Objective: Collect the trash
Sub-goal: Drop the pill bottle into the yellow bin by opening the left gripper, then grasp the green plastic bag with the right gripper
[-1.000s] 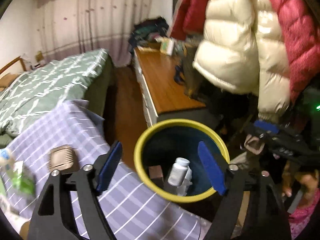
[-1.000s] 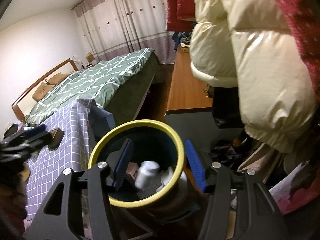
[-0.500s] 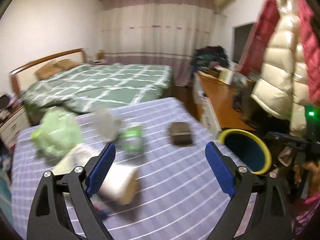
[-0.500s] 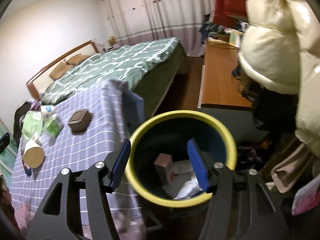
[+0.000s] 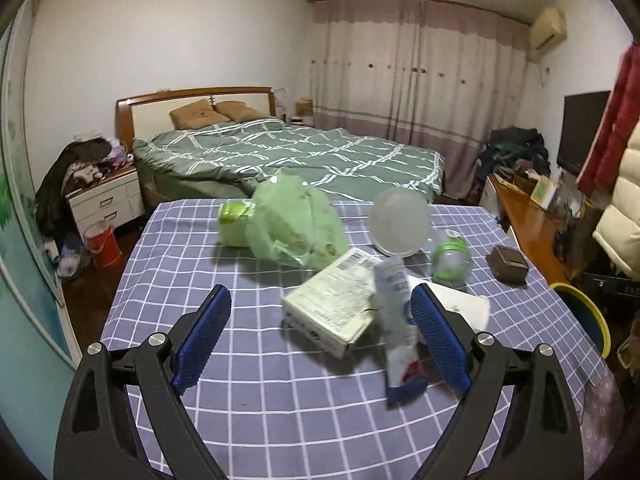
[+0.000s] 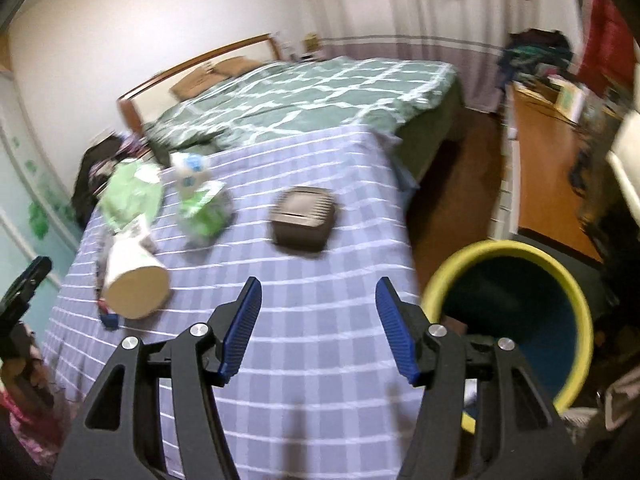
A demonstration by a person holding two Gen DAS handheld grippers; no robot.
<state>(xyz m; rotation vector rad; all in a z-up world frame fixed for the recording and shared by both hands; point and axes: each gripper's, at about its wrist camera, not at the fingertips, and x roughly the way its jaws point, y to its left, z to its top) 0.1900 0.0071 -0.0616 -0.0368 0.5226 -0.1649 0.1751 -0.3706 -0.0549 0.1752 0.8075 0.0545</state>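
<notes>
Left gripper (image 5: 320, 332) is held spread wide over the checked tablecloth (image 5: 248, 408), jaws just opened further, nothing clamped; a white-and-blue tube (image 5: 396, 320) and a flat carton (image 5: 332, 304) sit lower centre between the pads, likely lined up as next trash. Right gripper (image 6: 318, 326) is held apart and empty above the cloth. Yellow-rimmed bin (image 6: 516, 316) is seen at lower right beside the table edge; its contents cannot be told. A paper cup (image 6: 134, 276) is lying tipped at left, apparently empty.

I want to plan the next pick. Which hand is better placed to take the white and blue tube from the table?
Probably left. The left gripper has open jaws, and the tube lies just inside its right finger. The right gripper points at bare tablecloth beside the bin.
</notes>
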